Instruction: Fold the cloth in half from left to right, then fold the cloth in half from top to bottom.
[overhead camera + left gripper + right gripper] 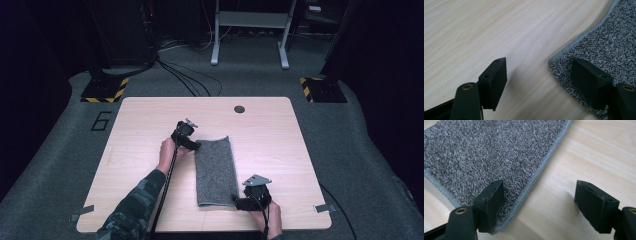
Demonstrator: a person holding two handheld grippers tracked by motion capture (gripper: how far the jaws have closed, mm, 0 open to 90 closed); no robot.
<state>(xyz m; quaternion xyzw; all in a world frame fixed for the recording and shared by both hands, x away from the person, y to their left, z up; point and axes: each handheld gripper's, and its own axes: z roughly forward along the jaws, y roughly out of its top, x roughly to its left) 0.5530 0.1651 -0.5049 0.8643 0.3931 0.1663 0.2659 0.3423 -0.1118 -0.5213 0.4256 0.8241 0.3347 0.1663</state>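
Bare pale wooden counter [270, 145] lies open all around the folded grey speckled towel [216, 170], its sole obstacle.

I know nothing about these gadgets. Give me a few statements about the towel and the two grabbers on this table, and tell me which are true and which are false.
1. A grey towel lies on a wooden table. True.
2. The left gripper is clamped shut on the towel. False: its jaws stand wide apart, one over bare wood, the other over the towel's corner.
3. The right gripper is open, its jaws on either side of the towel's hemmed edge. True.
4. The towel is crumpled into a ball. False: it lies flat as a long, narrow strip.
5. Both grippers are at the same end of the towel. False: the left is at the far end, the right at the near end.
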